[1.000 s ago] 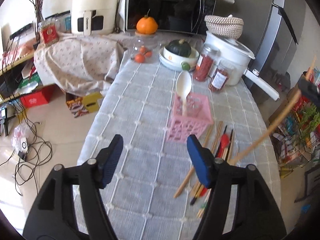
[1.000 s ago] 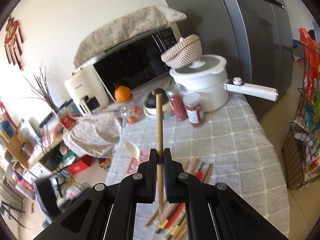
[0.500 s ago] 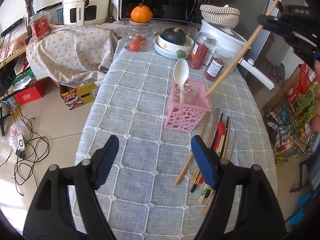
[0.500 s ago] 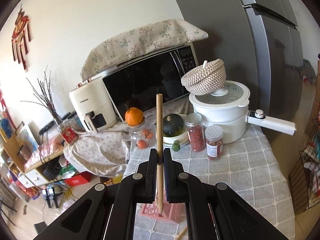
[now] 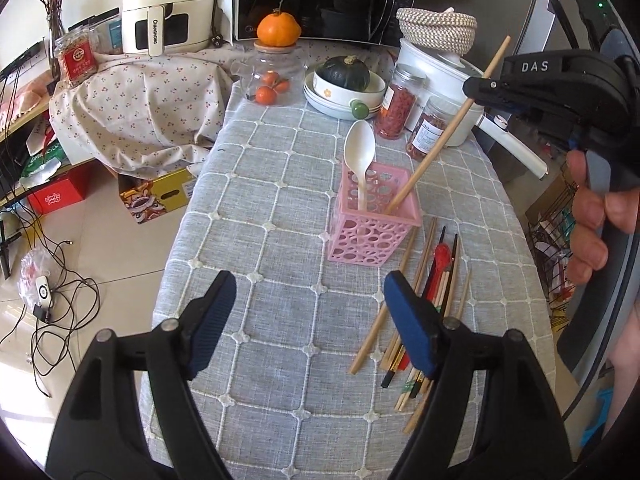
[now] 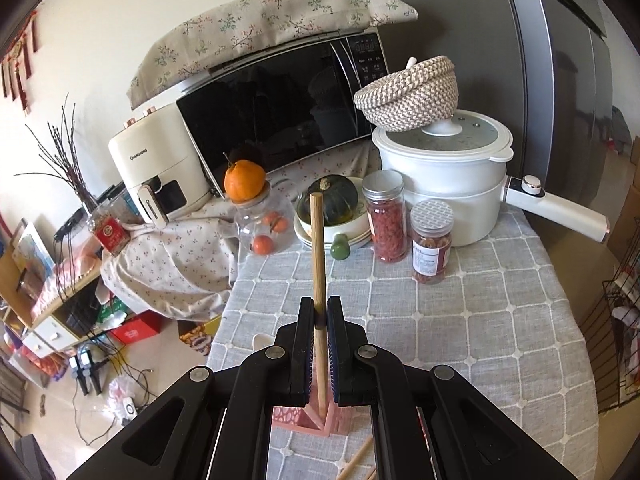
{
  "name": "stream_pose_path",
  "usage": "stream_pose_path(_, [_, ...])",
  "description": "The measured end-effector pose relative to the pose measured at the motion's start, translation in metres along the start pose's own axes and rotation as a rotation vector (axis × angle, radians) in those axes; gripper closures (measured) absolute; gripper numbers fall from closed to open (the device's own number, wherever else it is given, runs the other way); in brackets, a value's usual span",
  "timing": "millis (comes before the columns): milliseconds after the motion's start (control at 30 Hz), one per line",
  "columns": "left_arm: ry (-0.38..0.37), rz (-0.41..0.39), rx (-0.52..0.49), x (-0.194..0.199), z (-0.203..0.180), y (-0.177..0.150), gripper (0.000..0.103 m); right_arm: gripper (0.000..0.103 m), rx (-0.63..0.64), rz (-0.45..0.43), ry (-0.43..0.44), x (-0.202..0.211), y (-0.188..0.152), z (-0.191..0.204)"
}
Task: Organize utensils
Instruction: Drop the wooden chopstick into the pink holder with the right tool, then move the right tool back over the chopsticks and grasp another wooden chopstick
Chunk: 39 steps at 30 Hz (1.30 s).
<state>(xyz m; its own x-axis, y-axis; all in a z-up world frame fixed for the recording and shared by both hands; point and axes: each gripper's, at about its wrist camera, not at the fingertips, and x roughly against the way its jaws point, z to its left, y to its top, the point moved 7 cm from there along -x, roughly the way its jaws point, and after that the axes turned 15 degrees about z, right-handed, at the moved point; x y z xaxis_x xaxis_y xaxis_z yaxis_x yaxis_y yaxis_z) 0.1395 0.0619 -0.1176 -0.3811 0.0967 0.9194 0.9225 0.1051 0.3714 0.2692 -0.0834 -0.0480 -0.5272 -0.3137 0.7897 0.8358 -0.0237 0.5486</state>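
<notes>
Wooden chopstick (image 5: 440,142), pinched in your right gripper (image 6: 319,320), slants with its tip inside the pink basket (image 5: 374,226) beside the white spoon (image 5: 360,152). Your left gripper (image 5: 310,320), jaws just widening and empty, hovers over the worktop (image 5: 272,184). Pushing sideways could tip the light basket.

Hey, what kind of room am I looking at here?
Most likely a home kitchen or dining corner: a microwave, an air fryer and a white pot crowd the table beside a fridge.
</notes>
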Motion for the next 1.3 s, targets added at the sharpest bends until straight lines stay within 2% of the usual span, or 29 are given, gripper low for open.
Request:
stream_pose_path(100, [0.000, 0.004, -0.007, 0.000, -0.002, -0.001, 0.025, 0.092, -0.012, 0.018, 0.031, 0.000, -0.002, 0.001])
stream_pose_path(200, [0.007, -0.003, -0.012, 0.000, -0.004, -0.002, 0.025, 0.080, -0.012, 0.012, 0.043, 0.009, -0.004, 0.001])
stream_pose_path(267, [0.006, -0.004, -0.009, 0.000, -0.004, -0.001, 0.025, 0.064, -0.008, 0.000, 0.050, 0.018, -0.005, 0.001])
stream_pose_path(333, [0.006, -0.005, -0.007, 0.001, -0.004, -0.002, 0.024, 0.053, -0.006, -0.020, 0.058, 0.030, -0.006, 0.000])
stream_pose_path(567, [0.005, 0.002, -0.029, -0.001, -0.010, -0.006, 0.022, 0.035, -0.008, -0.058, 0.017, 0.069, -0.022, -0.022])
stream_pose_path(733, [-0.005, 0.026, -0.043, -0.007, -0.015, -0.011, 0.021, 0.030, -0.039, -0.041, -0.023, 0.079, -0.043, -0.051])
stream_pose_path(867, [-0.001, 0.038, -0.053, -0.012, -0.017, -0.015, 0.021, 0.027, -0.073, 0.006, -0.063, 0.069, -0.068, -0.080])
stream_pose_path(1100, [0.015, 0.087, -0.070, -0.032, -0.021, -0.021, 0.020, 0.026, -0.146, 0.171, -0.140, 0.023, -0.110, -0.123])
stream_pose_path(1300, [0.028, 0.145, -0.110, -0.048, -0.027, -0.028, 0.020, 0.026, -0.140, 0.315, -0.224, -0.015, -0.140, -0.141])
